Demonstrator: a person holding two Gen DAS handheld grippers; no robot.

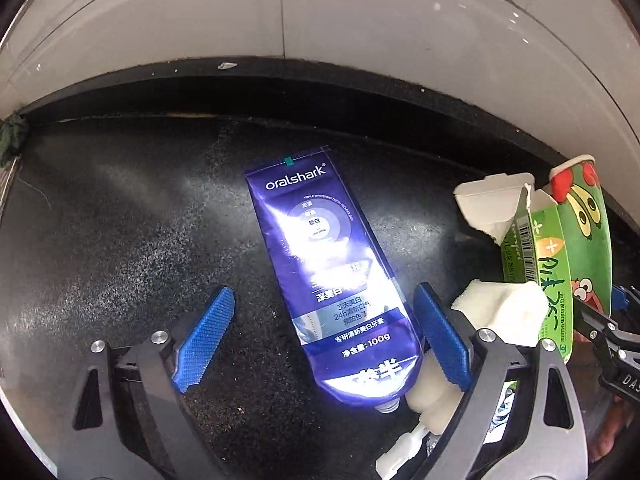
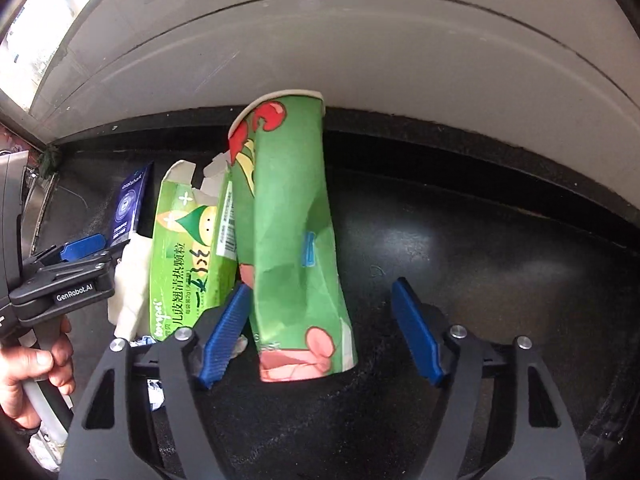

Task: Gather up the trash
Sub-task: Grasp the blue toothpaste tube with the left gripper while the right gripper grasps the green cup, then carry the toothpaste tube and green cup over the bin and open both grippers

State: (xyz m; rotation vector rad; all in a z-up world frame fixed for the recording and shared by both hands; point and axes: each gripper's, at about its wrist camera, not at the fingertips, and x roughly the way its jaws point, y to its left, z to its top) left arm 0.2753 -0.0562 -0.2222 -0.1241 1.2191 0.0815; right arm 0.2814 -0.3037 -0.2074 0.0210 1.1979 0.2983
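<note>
A blue-purple toothpaste tube (image 1: 336,272) lies flat on the black counter (image 1: 120,240). My left gripper (image 1: 320,340) is open, its blue fingers on either side of the tube's lower end. A crushed green paper cup (image 2: 292,240) lies between the open fingers of my right gripper (image 2: 320,332). A torn green medicine box (image 2: 188,248) and a white crumpled tissue (image 2: 130,284) lie just left of the cup. The box (image 1: 536,256), tissue (image 1: 504,312) and cup (image 1: 584,224) also show right of the left gripper. The left gripper (image 2: 84,248) shows at left in the right wrist view.
A grey tiled wall (image 1: 320,12) rises behind the counter's raised black back edge (image 1: 280,88). A green rag (image 1: 12,136) sits at the far left corner. Small white scraps (image 1: 404,444) lie under the left gripper's right finger.
</note>
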